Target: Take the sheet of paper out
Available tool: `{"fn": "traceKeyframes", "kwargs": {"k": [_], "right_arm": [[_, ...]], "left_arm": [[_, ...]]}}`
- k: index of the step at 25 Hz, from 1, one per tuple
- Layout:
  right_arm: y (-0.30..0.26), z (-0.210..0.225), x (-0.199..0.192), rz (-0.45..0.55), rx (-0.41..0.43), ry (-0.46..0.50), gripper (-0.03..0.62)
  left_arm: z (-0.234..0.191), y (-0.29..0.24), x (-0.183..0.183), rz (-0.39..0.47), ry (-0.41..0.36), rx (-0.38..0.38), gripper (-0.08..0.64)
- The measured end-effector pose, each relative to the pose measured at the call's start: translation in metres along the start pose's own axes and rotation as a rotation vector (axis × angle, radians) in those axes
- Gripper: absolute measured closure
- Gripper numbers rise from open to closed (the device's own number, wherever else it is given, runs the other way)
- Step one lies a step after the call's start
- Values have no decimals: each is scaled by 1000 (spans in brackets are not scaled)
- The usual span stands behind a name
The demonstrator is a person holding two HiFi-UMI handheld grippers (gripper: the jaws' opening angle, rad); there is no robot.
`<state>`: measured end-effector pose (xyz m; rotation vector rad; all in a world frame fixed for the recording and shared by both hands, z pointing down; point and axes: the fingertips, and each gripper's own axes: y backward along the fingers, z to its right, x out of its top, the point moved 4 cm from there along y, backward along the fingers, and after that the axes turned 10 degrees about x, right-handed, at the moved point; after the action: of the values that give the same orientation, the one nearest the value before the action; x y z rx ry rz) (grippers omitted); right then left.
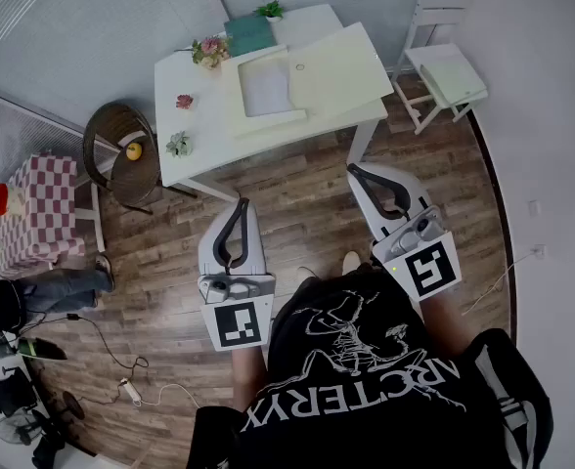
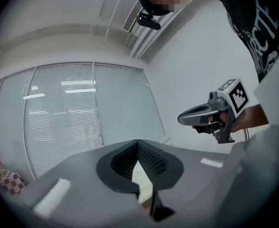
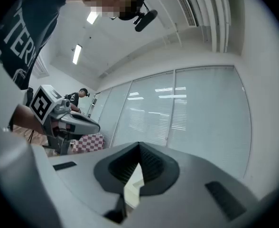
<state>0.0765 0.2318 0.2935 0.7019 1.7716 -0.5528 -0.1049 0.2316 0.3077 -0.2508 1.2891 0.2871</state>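
Note:
The sheet of paper (image 1: 266, 86) lies in an open pale yellow-green folder box (image 1: 237, 115) on the white table (image 1: 201, 140). The box's lid (image 1: 338, 68) is laid open to the right. My left gripper (image 1: 241, 203) and right gripper (image 1: 356, 169) are held level near the person's body, over the wooden floor, well short of the table. In the left gripper view the left gripper (image 2: 138, 142) is shut with nothing in it. The right gripper (image 3: 139, 145) is shut and empty too. Each gripper view shows the other gripper beside it.
On the table stand a green book (image 1: 249, 34), a flower pot (image 1: 209, 50) and small plants (image 1: 179, 145). A white chair (image 1: 446, 71) is right of the table. A round stool (image 1: 121, 154) with a yellow fruit and a checked table (image 1: 33, 213) are at the left. Cables lie on the floor.

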Motion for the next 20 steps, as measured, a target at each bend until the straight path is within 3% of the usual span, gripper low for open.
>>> {"fn": "traceKeyframes", "kwargs": {"k": [20], "right_arm": [[19, 33, -10, 24, 8, -10, 584]], "left_arm": [[39, -30, 9, 3, 12, 16, 548]]}}
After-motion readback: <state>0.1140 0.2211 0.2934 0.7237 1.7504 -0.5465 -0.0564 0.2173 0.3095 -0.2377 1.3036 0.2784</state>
